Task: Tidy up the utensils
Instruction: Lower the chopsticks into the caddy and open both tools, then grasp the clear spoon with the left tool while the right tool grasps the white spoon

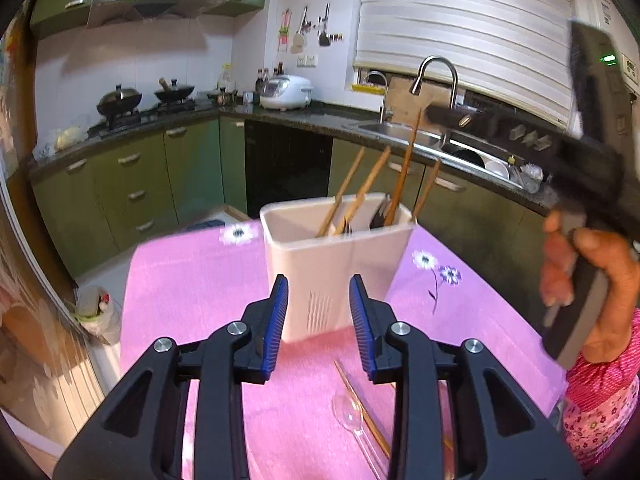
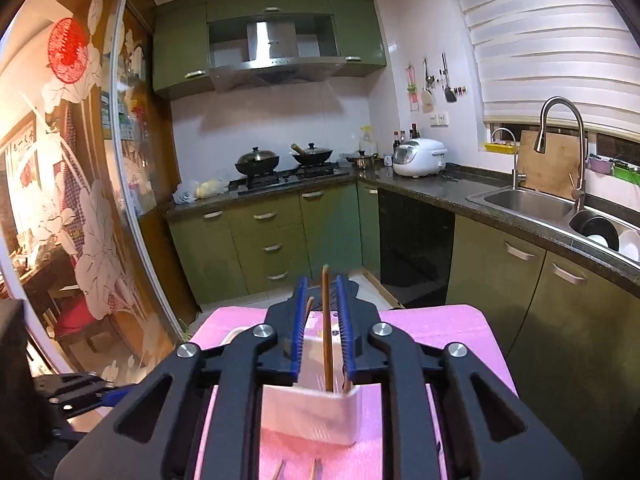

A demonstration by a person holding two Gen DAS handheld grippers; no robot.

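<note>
Left gripper (image 1: 318, 320), black frame with blue ribbed pads, jaws spread wide and holding nothing; the white plastic utensil holder (image 1: 336, 264) stands upright just ahead, framed in the gap between the pads, and whether a pad touches its wall I cannot tell. Over on the right wrist view, the right gripper (image 2: 322, 330) has its jaws at a middling gap, hovering above the holder's rim (image 2: 312, 404). One brown wooden chopstick (image 2: 327, 328) rises up between the blue pads, with daylight on both sides, so nothing is clamped. In the left wrist view that same tool hangs high at the right, a bare hand (image 1: 588, 280) wrapped around its handle.

The surface is a pink tablecloth (image 1: 192, 288) printed with white and purple flowers. Around it, a kitchen with green cabinets (image 2: 276, 236), a dark countertop, a steel sink (image 2: 528, 200) with a tall curved faucet, a white rice cooker (image 2: 420, 157), and a steel range hood.

The count: four wooden chopsticks stand tilted in the holder in the left wrist view, with dark utensil ends beside them, too blurred to number. On the cloth lie one clear plastic spoon (image 1: 352, 412) and, just beside it, a thin wooden chopstick (image 1: 362, 410). Two lidded black woks (image 2: 258, 160) sit on the stove.
</note>
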